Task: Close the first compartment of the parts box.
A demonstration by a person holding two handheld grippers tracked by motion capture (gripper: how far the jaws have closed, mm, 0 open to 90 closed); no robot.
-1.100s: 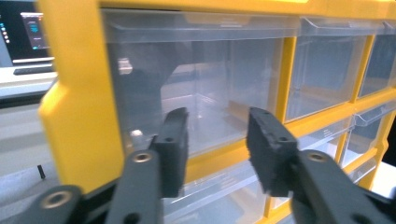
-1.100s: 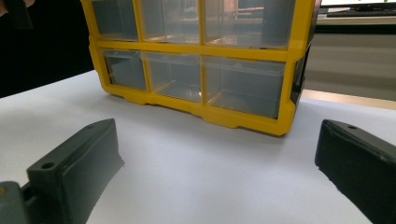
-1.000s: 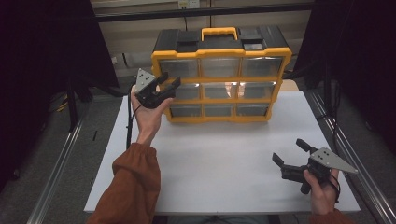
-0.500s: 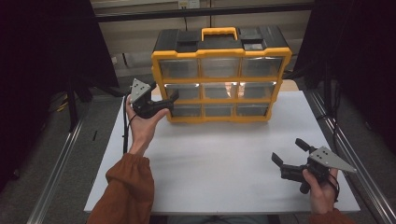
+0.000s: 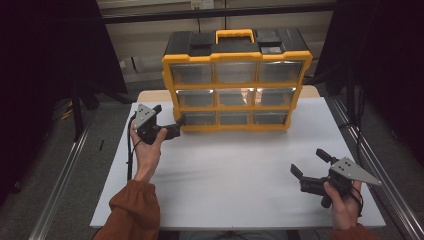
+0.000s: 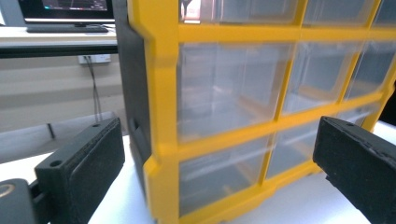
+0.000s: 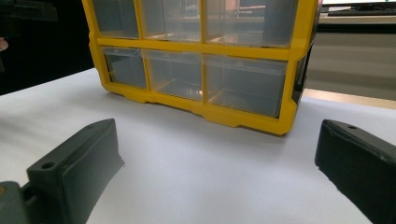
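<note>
A: Where's the cabinet?
B: Yellow cabinet (image 5: 235, 82) with a black top stands at the far middle of the white table (image 5: 235, 185). Three rows of three clear drawers face the person, and a yellow handle (image 5: 234, 34) sits on top.

A: Left gripper?
B: Left gripper (image 5: 170, 119) is held up at the cabinet's lower-left corner, its near jaw tip just beside the bottom-left drawer (image 5: 198, 118). Touching or not, cannot tell from the high view. In the left gripper view the jaws stand wide apart with the cabinet's yellow corner post (image 6: 161, 116) between them, very close, and nothing is pinched.

A: Left hand?
B: Left hand (image 5: 146, 147) comes up from the near left in an orange sleeve (image 5: 131, 210), and a black cable (image 5: 129, 155) hangs down beside the wrist.

A: Right gripper?
B: Right gripper (image 5: 310, 164) sits low at the near right of the table, well apart from the cabinet. Grey plate (image 5: 356, 171) on top. Jaws are spread and empty. The right gripper view shows bare table between them and the cabinet's bottom row farther off, the right corner nearest.

A: Right hand?
B: Right hand (image 5: 344, 202) grips it from the near edge.

A: Drawers?
B: All look pushed in. Contents are too blurred to tell.

A: Anything else?
B: A monitor (image 6: 65, 9) on a desk beyond the table, at the top left of the left gripper view.
</note>
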